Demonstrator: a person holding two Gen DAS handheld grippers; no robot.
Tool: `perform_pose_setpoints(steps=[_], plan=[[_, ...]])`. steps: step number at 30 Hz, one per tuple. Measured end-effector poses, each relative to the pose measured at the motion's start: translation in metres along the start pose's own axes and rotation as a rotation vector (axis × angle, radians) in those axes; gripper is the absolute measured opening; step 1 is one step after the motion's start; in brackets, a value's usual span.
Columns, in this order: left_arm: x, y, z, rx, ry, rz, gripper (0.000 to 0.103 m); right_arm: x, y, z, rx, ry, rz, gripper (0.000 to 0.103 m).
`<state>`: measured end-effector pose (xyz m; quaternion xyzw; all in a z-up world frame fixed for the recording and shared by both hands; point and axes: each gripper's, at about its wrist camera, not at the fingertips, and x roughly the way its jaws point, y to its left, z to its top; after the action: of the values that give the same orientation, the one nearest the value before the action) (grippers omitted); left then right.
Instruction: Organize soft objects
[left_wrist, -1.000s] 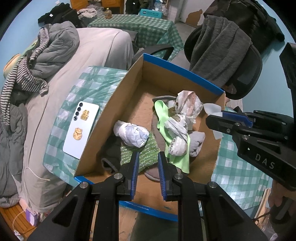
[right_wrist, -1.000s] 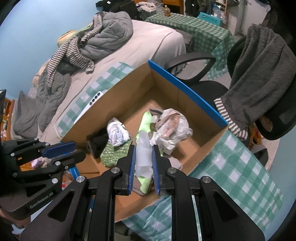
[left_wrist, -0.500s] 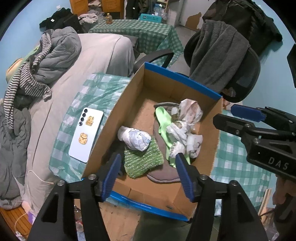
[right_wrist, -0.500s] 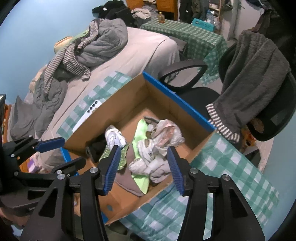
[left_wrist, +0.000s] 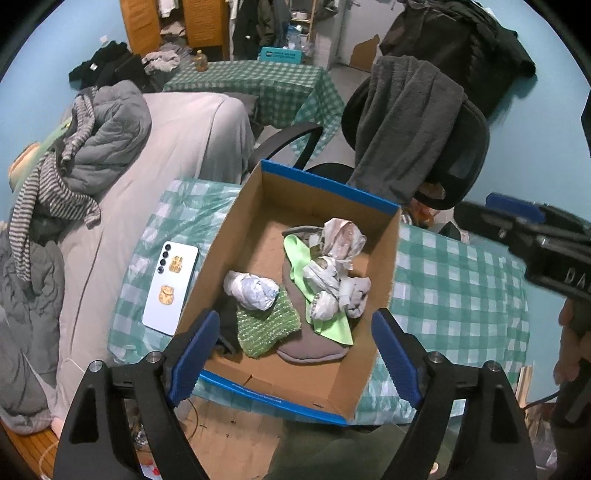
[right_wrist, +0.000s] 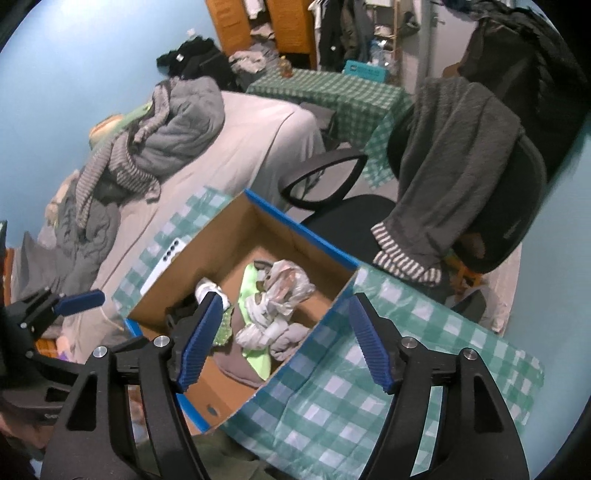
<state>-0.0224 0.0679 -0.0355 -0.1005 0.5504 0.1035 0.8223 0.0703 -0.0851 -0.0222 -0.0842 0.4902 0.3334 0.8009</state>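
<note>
Checked tabletop (left_wrist: 461, 280) beside a bed (left_wrist: 184, 125), cardboard box (left_wrist: 384, 280) on it holding socks and cloths (left_wrist: 325, 280), left claw (left_wrist: 293, 354) and right claw (right_wrist: 286, 339) above, both opening, nothing gripped

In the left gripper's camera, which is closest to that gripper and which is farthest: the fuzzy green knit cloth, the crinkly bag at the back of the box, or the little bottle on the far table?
From the left gripper, whose jaws are opening with nothing between them:
1. Green knit cloth, near end of the cardboard box, just ahead of the fingers.
2. Crinkly bag, toward the box's far end.
3. Bottle, on the far checked table across the room.
</note>
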Motion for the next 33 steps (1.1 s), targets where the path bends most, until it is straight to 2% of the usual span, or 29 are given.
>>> perform_pose_setpoints(steps=[5, 9, 13, 22, 33], plan=[[-0.019, -0.014, 0.004, 0.037, -0.045, 0.017, 0.086, -0.023, -0.013, -0.002, 0.034, -0.026, -0.054, 0.072], [-0.032, -0.026, 0.008, 0.065, -0.088, 0.061, 0.086, -0.040, -0.025, -0.006, 0.070, -0.039, -0.090, 0.072], [-0.040, -0.036, 0.013, 0.076, -0.107, 0.063, 0.086, -0.057, -0.041, -0.014, 0.115, -0.059, -0.109, 0.072], [-0.046, -0.064, 0.016, 0.125, -0.101, 0.039, 0.086, -0.081, -0.066, -0.029, 0.181, -0.083, -0.136, 0.072], [-0.051, -0.081, 0.014, 0.144, -0.098, 0.033, 0.086, -0.092, -0.076, -0.038, 0.204, -0.095, -0.137, 0.072]])
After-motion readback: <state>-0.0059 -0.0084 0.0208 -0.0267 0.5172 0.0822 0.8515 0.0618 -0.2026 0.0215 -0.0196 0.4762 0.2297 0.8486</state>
